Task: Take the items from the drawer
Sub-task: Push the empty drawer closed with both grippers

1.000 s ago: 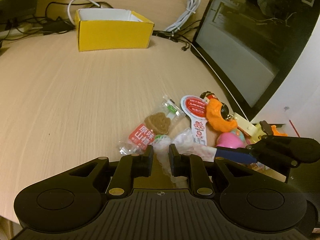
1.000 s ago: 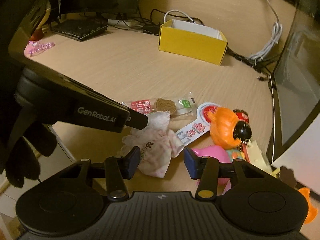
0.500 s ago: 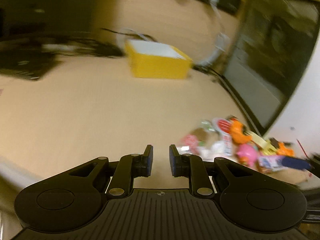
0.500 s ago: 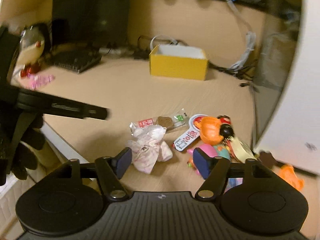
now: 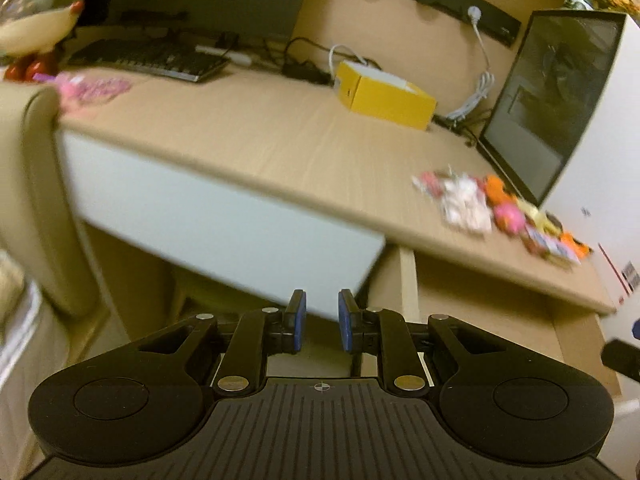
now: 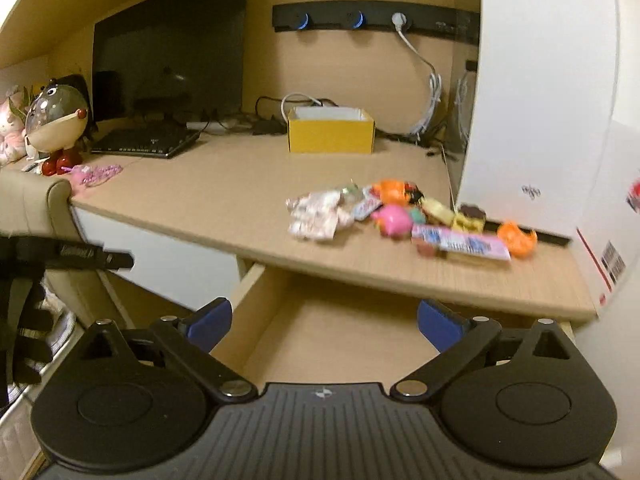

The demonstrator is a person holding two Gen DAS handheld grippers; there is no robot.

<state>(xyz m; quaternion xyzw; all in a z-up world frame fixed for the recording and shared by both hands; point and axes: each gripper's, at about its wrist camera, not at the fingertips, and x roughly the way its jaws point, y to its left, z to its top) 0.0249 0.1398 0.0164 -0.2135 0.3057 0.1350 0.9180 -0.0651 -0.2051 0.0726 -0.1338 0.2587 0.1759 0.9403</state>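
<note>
The open wooden drawer (image 6: 340, 344) sits under the desk edge, and the part I can see holds nothing. My right gripper (image 6: 324, 316) hovers over it with its jaws opening wide and nothing between them. My left gripper (image 5: 322, 312) hangs in front of the white panel (image 5: 200, 216) below the desk, with a narrow gap between its blue pads and nothing in it. Its dark fingertip (image 6: 116, 260) shows at the left of the right wrist view. On the desk lies a pile: a white pouch (image 6: 316, 216), a pink toy (image 6: 394, 220), an orange pumpkin (image 6: 394, 192) and a candy pack (image 6: 460, 242).
A yellow box (image 6: 330, 136), a keyboard (image 6: 144, 144) and a dark monitor (image 6: 168, 48) stand at the back of the desk. A round toy figure (image 6: 56, 120) and pink beads (image 6: 96, 172) are at the left. A large white box (image 6: 540, 100) stands on the right. A beige chair back (image 5: 36, 200) is at the left.
Both grippers have pulled back from the pile to below the desk edge. The white pouch stays on the desk. The right jaws have spread much wider, and the open drawer has come into view.
</note>
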